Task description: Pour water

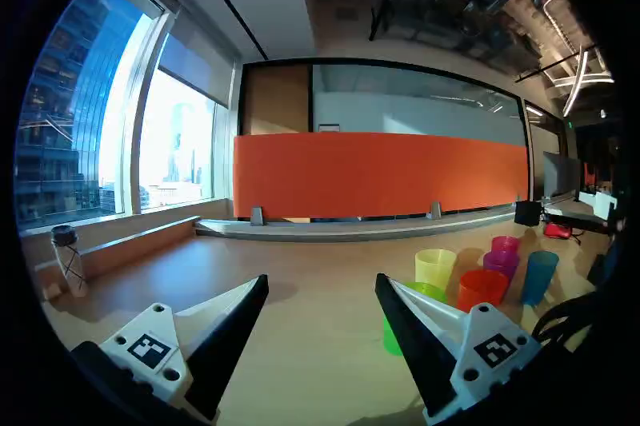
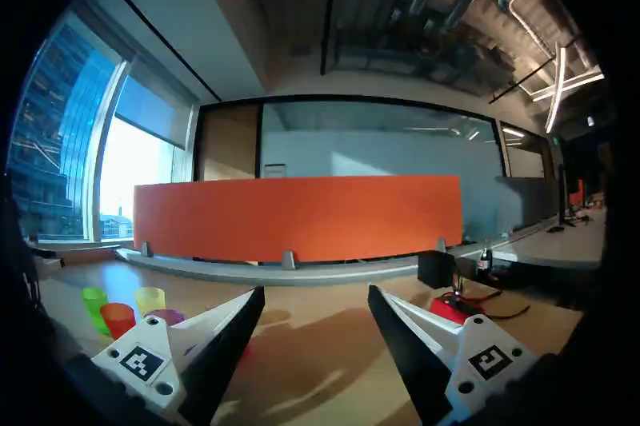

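Office worktop, seen from two hand-held tools. In the left gripper view, the left claw (image 1: pixel 320 278) hangs over the wooden worktop (image 1: pixel 320 362), its two fingers spread wide with nothing between them. Low at the right of that frame, a green cup (image 1: pixel 390 340) stands just behind the claw's right-hand finger, partly hidden by it. Past it cluster a yellow cup (image 1: pixel 435 268), an orange cup (image 1: pixel 482 288), a purple cup (image 1: pixel 500 264), a pink cup (image 1: pixel 506 244) and a teal cup (image 1: pixel 539 276). At the far left edge a clear bottle (image 1: pixel 68 262) with a dark cap stands by the window (image 1: pixel 168 146), well apart from the cups. In the right gripper view, the right claw (image 2: pixel 314 290) is likewise parted and empty above the worktop, with a group of cups (image 2: pixel 118 318) small at lower left. An orange partition (image 1: pixel 376 174) closes off the back of the worktop across mid-frame.
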